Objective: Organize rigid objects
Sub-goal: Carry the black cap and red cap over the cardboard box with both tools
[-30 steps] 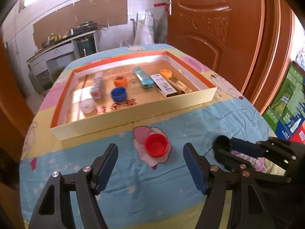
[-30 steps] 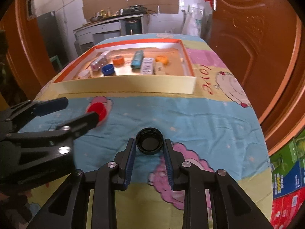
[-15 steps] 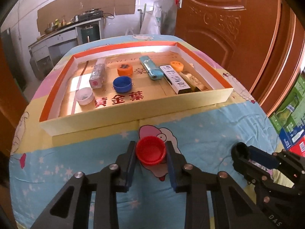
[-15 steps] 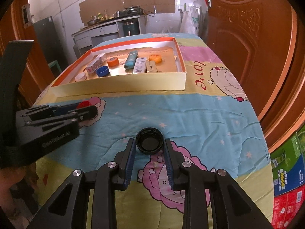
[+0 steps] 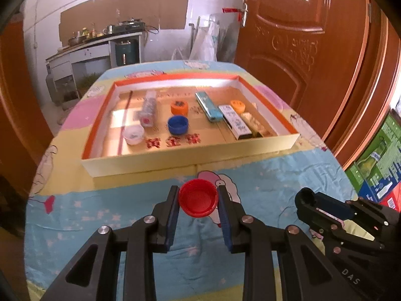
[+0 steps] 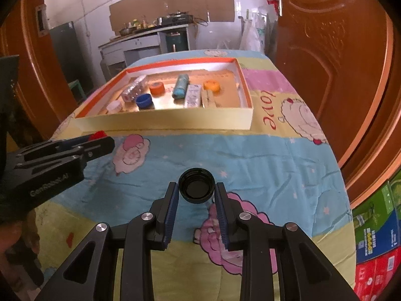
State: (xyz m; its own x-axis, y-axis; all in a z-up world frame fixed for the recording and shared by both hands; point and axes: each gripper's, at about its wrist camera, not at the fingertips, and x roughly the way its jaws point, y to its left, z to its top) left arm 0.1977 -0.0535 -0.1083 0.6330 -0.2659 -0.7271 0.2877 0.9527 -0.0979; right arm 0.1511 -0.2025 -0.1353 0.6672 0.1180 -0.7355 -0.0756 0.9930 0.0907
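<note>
Two caps gripped: red cap (image 5: 198, 201) left, black cap (image 6: 196, 189) right.

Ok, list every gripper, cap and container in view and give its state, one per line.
Left gripper: shut on the round red plastic cap, open side up.
Right gripper: shut on the round black plastic cap, open side up.
Shallow orange-rimmed cardboard tray: lidless, holding items.
Round blue plastic cap: in tray, open side up.

A home kitchen. A counter (image 5: 100, 42) carries a stove (image 5: 129, 26) and pots, beside carved wooden doors (image 5: 300, 37).
</note>
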